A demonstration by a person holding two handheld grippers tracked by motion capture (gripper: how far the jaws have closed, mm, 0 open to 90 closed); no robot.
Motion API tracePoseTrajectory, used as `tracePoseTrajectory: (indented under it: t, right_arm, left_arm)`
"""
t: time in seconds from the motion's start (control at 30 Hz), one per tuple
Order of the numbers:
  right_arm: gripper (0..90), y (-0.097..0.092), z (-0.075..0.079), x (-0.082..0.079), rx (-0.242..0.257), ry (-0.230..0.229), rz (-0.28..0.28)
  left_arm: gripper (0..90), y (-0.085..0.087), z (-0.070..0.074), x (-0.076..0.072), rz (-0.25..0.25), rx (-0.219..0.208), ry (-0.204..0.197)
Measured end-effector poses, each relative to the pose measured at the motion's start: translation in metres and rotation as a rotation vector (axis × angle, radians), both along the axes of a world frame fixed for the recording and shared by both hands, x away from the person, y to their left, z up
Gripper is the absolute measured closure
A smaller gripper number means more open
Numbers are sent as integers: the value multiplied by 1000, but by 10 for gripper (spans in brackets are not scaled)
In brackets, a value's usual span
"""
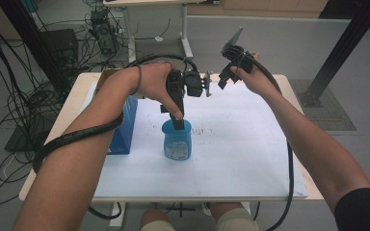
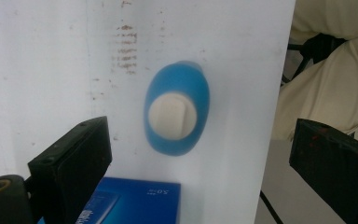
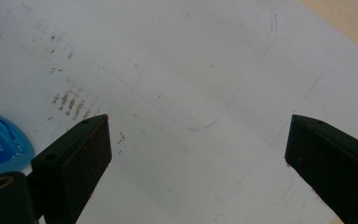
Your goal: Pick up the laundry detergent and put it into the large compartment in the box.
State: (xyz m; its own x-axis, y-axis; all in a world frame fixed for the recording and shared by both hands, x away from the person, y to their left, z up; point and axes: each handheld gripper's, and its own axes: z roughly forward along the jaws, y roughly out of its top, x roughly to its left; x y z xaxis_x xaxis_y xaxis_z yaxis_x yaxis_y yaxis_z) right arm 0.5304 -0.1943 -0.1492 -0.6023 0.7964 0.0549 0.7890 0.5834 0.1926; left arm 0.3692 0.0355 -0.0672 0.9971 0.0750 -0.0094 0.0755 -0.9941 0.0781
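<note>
A blue bottle [image 1: 177, 143] with a white cap [image 2: 172, 116] stands upright on the white sheet [image 1: 241, 144] near the table's middle. My left gripper [image 1: 183, 108] hangs just above it and points straight down. In the left gripper view that gripper [image 2: 200, 135] is open wide, with the bottle [image 2: 177, 84] below and between the jaws, untouched. My right gripper [image 1: 226, 77] is held up over the far side of the sheet, tilted down. In its own view the right gripper [image 3: 198, 126] is open over bare sheet, and the bottle [image 3: 0, 142] shows at the left edge.
A blue box [image 1: 124, 126] lies left of the bottle, also seen as the box [image 2: 137, 200] under the left jaw. A pen outline [image 3: 205, 119] is drawn on the sheet. The wooden table edge [image 1: 298, 91] rims the sheet. Cables [image 1: 9, 110] cover the floor at left.
</note>
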Motion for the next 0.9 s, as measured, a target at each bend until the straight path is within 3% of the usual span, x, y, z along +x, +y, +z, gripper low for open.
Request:
tracePoseTrajectory:
  t: [0.3,0.9]
  right_arm:
    - [71,-1,0,0,-11,4,-3]
    - [71,-7,2,1,-2,15,-6]
  left_arm:
    - [56,-2,-3,5,-5,1,-10]
    - [52,-5,-14,13,-7,7,13]
